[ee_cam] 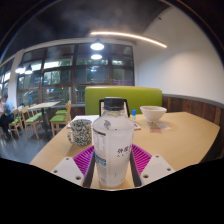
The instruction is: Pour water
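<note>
My claw [112,168] has a clear plastic water bottle with a white printed label [113,148] between its two fingers, the pink pads [83,157] pressing on it from either side, so I grip it. The bottle stands upright and fills the space right ahead of me; its lower part hides the fingertips, and I cannot tell whether its base touches the counter. Its neck rises in front of a dark upright thing [113,104] just behind it, which I cannot make out any better.

Under and beyond the bottle runs the light wooden counter [180,135]. Beyond the bottle and to its right sits a white ceramic bowl [153,113], apart from the bottle, on the far part of the counter. To the left of the bottle, further back, lies a flat whitish thing like a tray or paper [82,122], too small to name.

Behind the counter stands a lime-green upholstered bench back [140,96]. Off to the left are more tables with green-and-wood chairs [33,120], and a person [7,115] sits there at the far side. Large windows with dark frames [60,70] run along the back wall. A round ceiling lamp [97,46] and a long strip light [135,39] glow overhead.
</note>
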The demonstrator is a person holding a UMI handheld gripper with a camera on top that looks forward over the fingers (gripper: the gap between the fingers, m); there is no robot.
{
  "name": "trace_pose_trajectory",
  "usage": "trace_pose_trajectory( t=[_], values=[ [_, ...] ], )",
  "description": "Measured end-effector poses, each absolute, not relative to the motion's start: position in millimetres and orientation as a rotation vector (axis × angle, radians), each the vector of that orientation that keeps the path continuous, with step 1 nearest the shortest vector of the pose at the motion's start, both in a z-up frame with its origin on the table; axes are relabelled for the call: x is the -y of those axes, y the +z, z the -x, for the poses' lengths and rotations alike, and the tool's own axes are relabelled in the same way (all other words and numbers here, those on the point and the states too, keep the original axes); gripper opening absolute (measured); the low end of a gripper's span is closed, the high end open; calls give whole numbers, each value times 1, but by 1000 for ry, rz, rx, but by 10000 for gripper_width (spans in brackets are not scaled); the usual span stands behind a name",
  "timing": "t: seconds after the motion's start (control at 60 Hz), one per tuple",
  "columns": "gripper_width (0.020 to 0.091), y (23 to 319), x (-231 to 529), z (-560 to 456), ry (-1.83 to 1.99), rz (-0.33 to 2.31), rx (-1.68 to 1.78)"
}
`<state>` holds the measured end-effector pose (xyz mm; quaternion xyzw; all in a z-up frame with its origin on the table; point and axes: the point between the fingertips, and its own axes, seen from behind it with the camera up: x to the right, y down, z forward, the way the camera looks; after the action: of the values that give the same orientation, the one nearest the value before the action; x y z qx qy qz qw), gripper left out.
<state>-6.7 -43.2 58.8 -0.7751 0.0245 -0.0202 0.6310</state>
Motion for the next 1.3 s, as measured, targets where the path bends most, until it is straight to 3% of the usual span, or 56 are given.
trace_pose_trajectory(
  t=[0.083, 0.217, 0.283, 0.35, 0.367, 0.5, 0.517, 0.683, 0.8, 0.85, 0.967, 1.017, 1.033, 1.3],
  values=[
    [551, 61, 39, 2, 2, 1757, -137],
    [429, 61, 39, 1, 2, 1755, -104],
    [425, 62, 35, -4, -77, 1774, -21],
    [427, 86, 28, -11, -191, 1751, 82],
    [426, 73, 13, -12, -235, 1728, 106],
    [424, 147, -31, -23, -650, 1589, 434],
    [423, 173, -25, -35, -694, 1581, 506],
    [423, 228, -85, -10, -1289, 1255, 1091],
    [425, 192, -124, 35, -1544, 1044, 1385],
    [424, 214, -123, 32, -1654, 912, 1535],
    [425, 208, -114, 46, -1826, 653, 1702],
    [427, 203, -117, 43, -1837, 628, 1732],
    [425, 223, -127, 43, -1836, 621, 1745],
    [428, 234, -108, -3, -1816, 699, 1719]
  ],
)
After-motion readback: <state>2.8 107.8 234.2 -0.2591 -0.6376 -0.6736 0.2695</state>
